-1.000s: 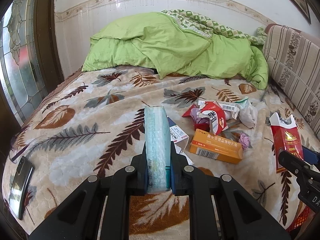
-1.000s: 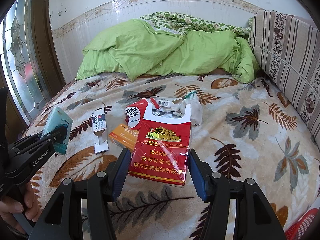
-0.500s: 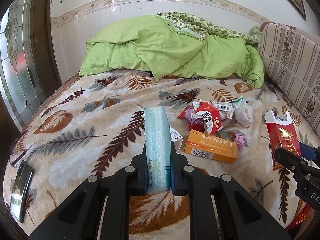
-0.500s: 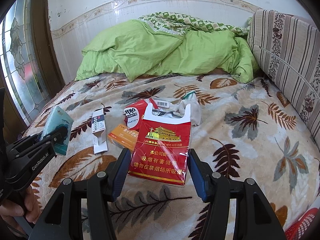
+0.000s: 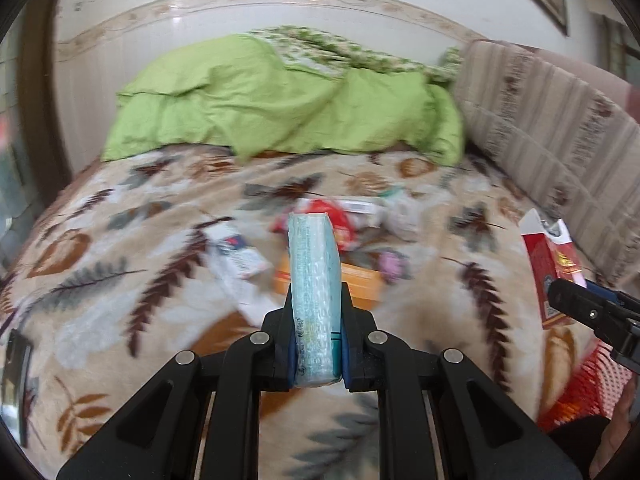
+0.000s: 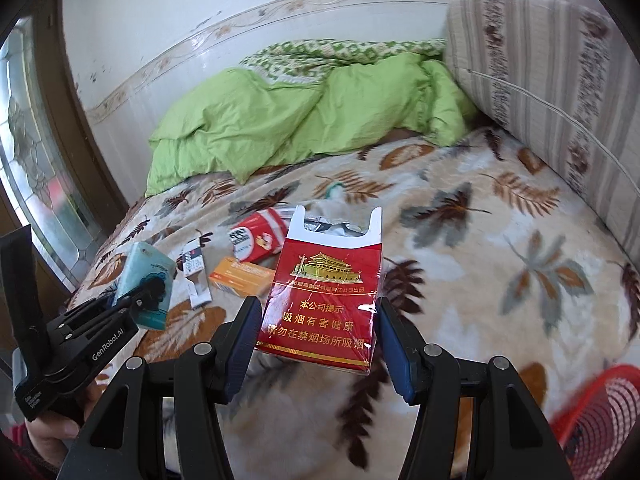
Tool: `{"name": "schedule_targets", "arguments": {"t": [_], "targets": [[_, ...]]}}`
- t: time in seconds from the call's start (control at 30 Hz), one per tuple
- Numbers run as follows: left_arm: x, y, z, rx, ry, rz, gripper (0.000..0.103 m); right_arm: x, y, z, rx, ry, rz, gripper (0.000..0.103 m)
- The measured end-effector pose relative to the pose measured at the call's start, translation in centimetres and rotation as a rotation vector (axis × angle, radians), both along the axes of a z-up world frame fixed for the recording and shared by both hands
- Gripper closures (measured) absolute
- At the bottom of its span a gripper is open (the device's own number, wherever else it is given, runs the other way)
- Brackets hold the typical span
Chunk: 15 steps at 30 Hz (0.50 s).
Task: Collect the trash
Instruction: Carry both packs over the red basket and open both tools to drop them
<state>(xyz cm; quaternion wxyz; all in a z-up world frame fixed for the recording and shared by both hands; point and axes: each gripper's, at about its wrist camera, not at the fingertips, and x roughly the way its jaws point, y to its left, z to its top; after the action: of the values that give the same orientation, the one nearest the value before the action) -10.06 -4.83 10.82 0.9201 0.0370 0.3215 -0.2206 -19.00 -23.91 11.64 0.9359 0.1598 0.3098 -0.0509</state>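
Leaf-print blanket (image 6: 500,208) covers the bed, green duvet (image 6: 280,128) bunched at the far end, striped cushion (image 6: 552,80) on your right.

Left gripper (image 5: 316,344) is clamped on a pale blue tissue pack (image 5: 314,292), held edge-up above the blanket. Soft, light and squashy, so a mid-body pinch is fine; the plastic wrap looks slick, so don't ease off.

Right gripper (image 6: 316,336) has the red cigarette pack (image 6: 324,296) between its pads, lid open. Whether the pads are actually pressing isn't clear from here; it looks gripped by the lower sides. It's thin card, probably near empty, so it crushes easily; hold the narrow sides low down, not the open top.

Left on the blanket: orange box (image 6: 242,276), red-and-white packet (image 6: 256,236), small white carton (image 6: 194,276), plus crumpled bits behind. All light card or paper; take the boxes across their short faces.

Red mesh basket (image 6: 600,412) sits at lower right, likely the drop point.
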Motion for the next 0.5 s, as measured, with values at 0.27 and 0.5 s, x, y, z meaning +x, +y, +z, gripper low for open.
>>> {"name": "schedule_targets", "arguments": {"t": [0.27, 0.5], "targets": [[-8.1, -9.9, 2.2, -0.052, 0.047, -0.399, 0.088, -12.9, -9.1, 0.5, 0.025, 0.041, -0.227, 0.042], [-15.3, -19.9, 2.4, -0.062, 0.167, -0.706, 0.088, -22.4, -16.4, 0.1, 0.086, 0.048, -0.469, 0.042]]}}
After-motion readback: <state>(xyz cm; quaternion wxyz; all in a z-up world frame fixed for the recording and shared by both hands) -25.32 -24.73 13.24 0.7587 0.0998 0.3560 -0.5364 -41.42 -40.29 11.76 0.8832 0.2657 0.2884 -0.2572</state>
